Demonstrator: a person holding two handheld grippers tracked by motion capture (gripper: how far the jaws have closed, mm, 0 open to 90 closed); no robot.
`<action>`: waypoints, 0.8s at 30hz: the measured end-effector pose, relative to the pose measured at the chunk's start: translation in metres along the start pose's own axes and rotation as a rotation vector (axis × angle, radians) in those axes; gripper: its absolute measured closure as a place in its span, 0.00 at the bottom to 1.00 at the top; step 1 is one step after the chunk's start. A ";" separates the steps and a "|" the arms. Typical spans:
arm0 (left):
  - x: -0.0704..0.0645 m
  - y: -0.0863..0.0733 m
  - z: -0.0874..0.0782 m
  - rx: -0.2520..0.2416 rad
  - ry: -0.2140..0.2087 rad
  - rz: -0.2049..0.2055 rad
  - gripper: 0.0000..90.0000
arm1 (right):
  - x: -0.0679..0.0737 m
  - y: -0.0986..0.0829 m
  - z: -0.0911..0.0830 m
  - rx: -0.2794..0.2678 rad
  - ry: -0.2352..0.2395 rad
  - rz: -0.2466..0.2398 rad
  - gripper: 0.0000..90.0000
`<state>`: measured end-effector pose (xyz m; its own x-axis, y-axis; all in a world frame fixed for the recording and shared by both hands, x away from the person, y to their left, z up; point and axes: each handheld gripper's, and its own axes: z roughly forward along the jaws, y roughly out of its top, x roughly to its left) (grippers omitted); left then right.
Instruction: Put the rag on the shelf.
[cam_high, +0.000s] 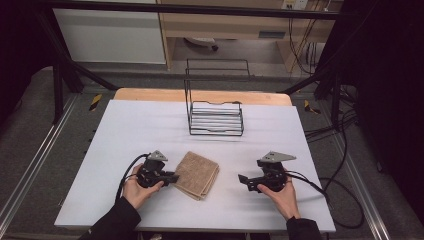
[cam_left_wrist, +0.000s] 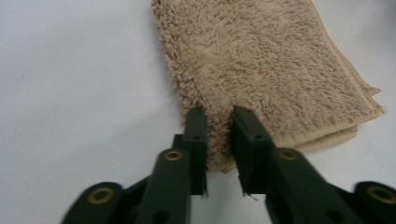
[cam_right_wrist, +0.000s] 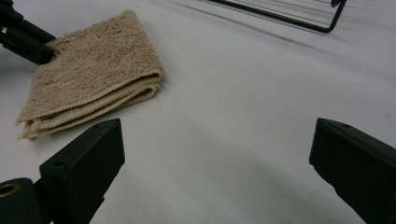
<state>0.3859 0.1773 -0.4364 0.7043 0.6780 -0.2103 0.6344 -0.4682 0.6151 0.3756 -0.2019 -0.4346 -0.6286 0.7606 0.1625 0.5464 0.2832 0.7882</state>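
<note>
The folded beige towel (cam_high: 197, 175), lying near the middle of the tabletop (cam_high: 125, 130), looks soft, light and floppy, so the left claw (cam_left_wrist: 219, 122) pinching its left edge suits, while the right claw (cam_right_wrist: 215, 154) gapes apart.

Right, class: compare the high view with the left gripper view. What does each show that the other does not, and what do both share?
High view alone: the black wire rack, the right gripper with jaws wide apart, and both hands.
Left gripper view alone: the towel's fluffy pile and stitched hem up close.
Shared: the folded tan towel on the white table, and the left gripper at the towel's edge.
</note>
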 end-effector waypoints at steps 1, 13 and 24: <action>-0.001 0.000 -0.001 0.005 -0.001 -0.005 0.93 | 0.002 0.002 0.003 0.001 0.000 -0.002 0.07; -0.014 -0.016 -0.016 0.006 -0.006 -0.013 0.95 | 0.031 0.027 0.043 0.009 0.053 0.030 0.26; -0.011 -0.017 -0.017 -0.048 0.071 -0.003 0.65 | 0.053 0.041 0.100 0.063 0.013 0.056 0.42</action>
<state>0.3619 0.1880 -0.4316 0.6767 0.7189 -0.1589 0.6194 -0.4391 0.6508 0.4205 -0.0918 -0.4527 -0.6029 0.7687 0.2135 0.6144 0.2767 0.7389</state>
